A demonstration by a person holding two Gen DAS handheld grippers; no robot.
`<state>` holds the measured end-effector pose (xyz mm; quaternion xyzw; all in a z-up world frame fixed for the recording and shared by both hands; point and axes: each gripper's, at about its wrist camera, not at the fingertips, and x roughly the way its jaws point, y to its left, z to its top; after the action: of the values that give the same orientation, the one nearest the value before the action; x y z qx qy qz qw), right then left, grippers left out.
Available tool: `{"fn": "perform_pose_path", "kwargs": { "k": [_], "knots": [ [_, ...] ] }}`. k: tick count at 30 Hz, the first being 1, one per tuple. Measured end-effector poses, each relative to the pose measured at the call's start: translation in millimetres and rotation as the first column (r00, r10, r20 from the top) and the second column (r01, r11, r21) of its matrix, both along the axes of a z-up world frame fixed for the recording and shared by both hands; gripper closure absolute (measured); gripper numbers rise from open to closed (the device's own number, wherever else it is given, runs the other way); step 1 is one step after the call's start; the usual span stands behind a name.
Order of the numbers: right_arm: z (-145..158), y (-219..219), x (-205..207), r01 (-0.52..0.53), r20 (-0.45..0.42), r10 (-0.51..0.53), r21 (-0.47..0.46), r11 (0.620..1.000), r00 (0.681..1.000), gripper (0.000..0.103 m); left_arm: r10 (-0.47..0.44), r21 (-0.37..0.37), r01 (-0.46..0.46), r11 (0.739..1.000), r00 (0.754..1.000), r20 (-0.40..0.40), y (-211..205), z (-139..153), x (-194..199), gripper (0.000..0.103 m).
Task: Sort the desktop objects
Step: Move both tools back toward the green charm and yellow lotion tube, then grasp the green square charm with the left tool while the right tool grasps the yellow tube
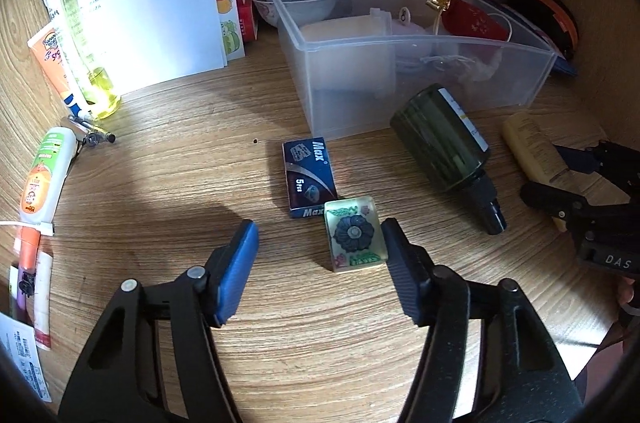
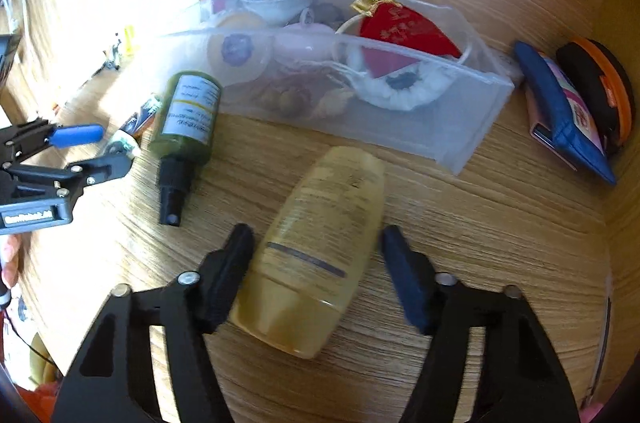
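Observation:
My left gripper (image 1: 320,239) is open, low over the desk; a clear tile with a dark flower (image 1: 354,233) lies between its fingers, close against the right one. A blue Max box (image 1: 310,177) lies just beyond it. My right gripper (image 2: 316,243) is open around a yellow bottle (image 2: 316,251) lying on the desk; the left finger is next to it, the right finger stands apart. A dark green spray bottle (image 1: 448,143) lies on its side between the two grippers, also in the right wrist view (image 2: 184,123). The right gripper (image 1: 560,183) shows at the left view's edge.
A clear plastic bin (image 1: 400,63) holds a red pouch (image 2: 404,27), a bowl and small items. Papers (image 1: 140,3), tubes and a yellow spray bottle (image 1: 76,35) lie at left. A blue wallet (image 2: 560,111) and an orange-black disc (image 2: 604,91) sit at right.

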<state>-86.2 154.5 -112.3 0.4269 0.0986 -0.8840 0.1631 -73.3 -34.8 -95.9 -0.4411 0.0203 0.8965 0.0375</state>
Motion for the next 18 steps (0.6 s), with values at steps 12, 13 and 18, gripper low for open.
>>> {"fn": "perform_pose_path", "kwargs": {
  "k": [12,13,18],
  "knots": [
    [-2.2,1.2,0.5,-0.015,-0.004,0.015,-0.017,1.000,1.000,0.057,-0.053,-0.012,0.053,0.999,0.998,-0.030,8.7,2.3,4.3,0.079],
    [-2.6,-0.1,1.0,-0.015,-0.008,0.015,-0.012,1.000,1.000,0.057,-0.052,-0.016,0.052,0.999,0.998,-0.031,9.1,2.4,4.6,0.079],
    [0.4,-1.0,5.3,-0.017,-0.043,0.016,-0.011,1.000,0.999,0.058,-0.050,-0.037,0.048,0.998,0.998,-0.042,11.0,2.1,6.7,0.079]
  ]
}}
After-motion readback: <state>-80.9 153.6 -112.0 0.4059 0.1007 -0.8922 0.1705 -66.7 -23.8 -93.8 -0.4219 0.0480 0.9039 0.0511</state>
